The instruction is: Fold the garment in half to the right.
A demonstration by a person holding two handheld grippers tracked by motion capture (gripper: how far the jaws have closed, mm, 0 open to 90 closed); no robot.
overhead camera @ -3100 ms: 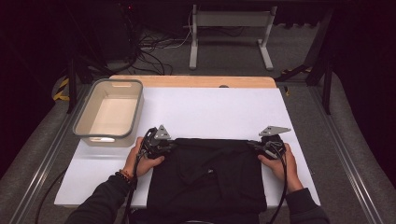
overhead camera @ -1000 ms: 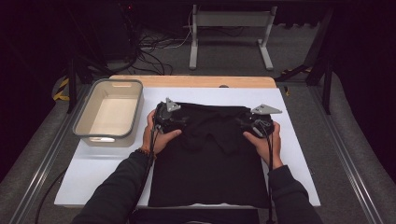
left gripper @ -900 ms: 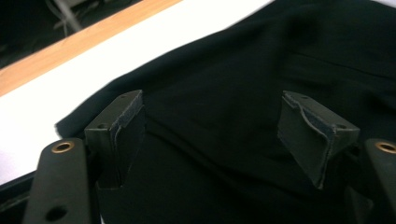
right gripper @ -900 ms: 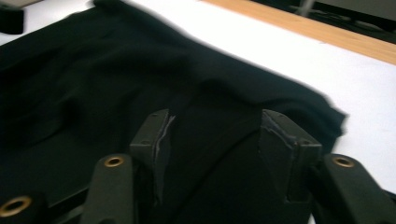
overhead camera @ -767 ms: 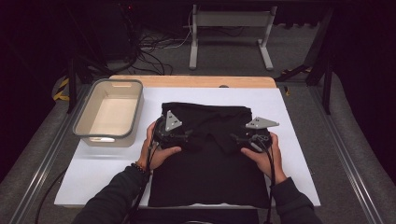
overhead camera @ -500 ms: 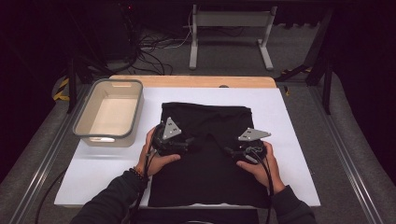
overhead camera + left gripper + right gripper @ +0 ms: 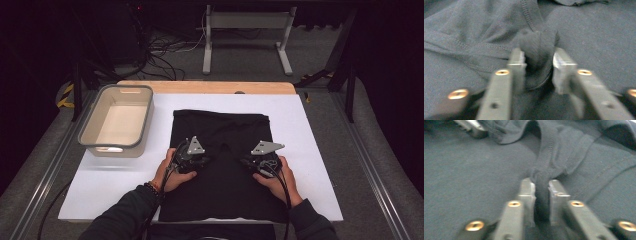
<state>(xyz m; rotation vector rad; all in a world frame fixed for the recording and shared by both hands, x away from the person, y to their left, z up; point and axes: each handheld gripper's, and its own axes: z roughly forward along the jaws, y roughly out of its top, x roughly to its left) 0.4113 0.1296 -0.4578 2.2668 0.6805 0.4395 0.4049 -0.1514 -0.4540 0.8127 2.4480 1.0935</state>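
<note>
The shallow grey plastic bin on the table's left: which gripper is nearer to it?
Left. The left gripper pinches the black cloth garment just right of the bin; the right gripper grips the garment farther right.

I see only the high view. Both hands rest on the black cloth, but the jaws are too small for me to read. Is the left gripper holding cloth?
Observer: Yes. In the left gripper view the left gripper has just been closing, and a bunched fold of the black garment sits pinched between its pads.
Operator: And the right one?
Observer: The same. The right gripper has just been closing as well, and its pads squeeze a narrow stitched fold of the garment.
Operator: Is any hem near it?
Observer: Yes, a seamed edge curls up just beyond the right gripper's jaws.
</note>
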